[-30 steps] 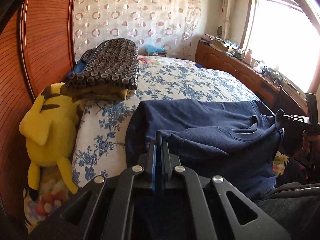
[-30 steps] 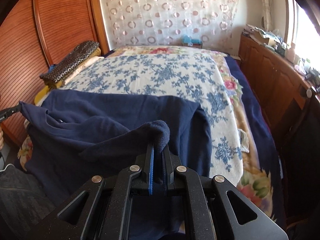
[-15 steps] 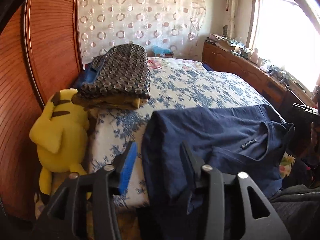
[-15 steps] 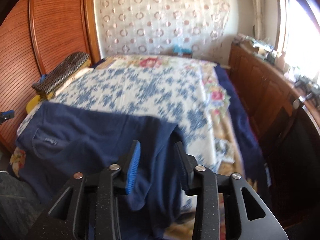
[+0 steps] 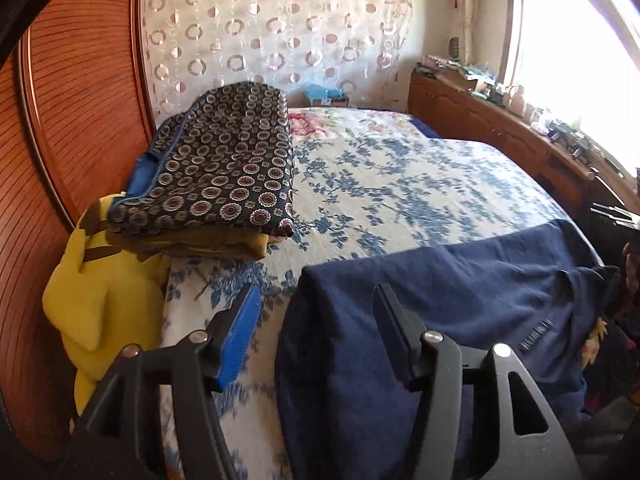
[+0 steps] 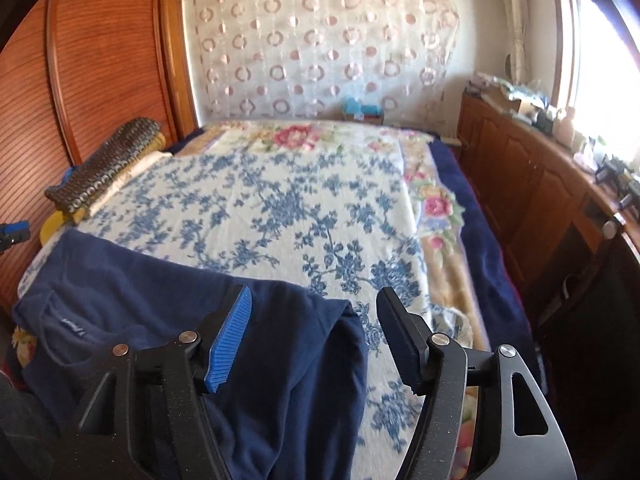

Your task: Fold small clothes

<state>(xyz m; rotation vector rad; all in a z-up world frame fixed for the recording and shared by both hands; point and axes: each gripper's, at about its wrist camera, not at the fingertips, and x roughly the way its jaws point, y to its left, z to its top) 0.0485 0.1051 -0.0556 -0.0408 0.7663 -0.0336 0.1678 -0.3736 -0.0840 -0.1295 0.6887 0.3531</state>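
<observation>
The navy top (image 5: 460, 300) is spread at the near edge of the bed (image 5: 400, 184), low in both views, its label by the collar. The left gripper (image 5: 316, 320) and right gripper (image 6: 312, 320) have just been opening and grip nothing. Before a new pinch, each sleeve edge should be framed squarely and the knit smoothed. The fabric looks soft and limp; the floral bedcover seems quilted.

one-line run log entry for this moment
left gripper: open, just released | right gripper: open, just released | navy shirt: lying on bed
</observation>
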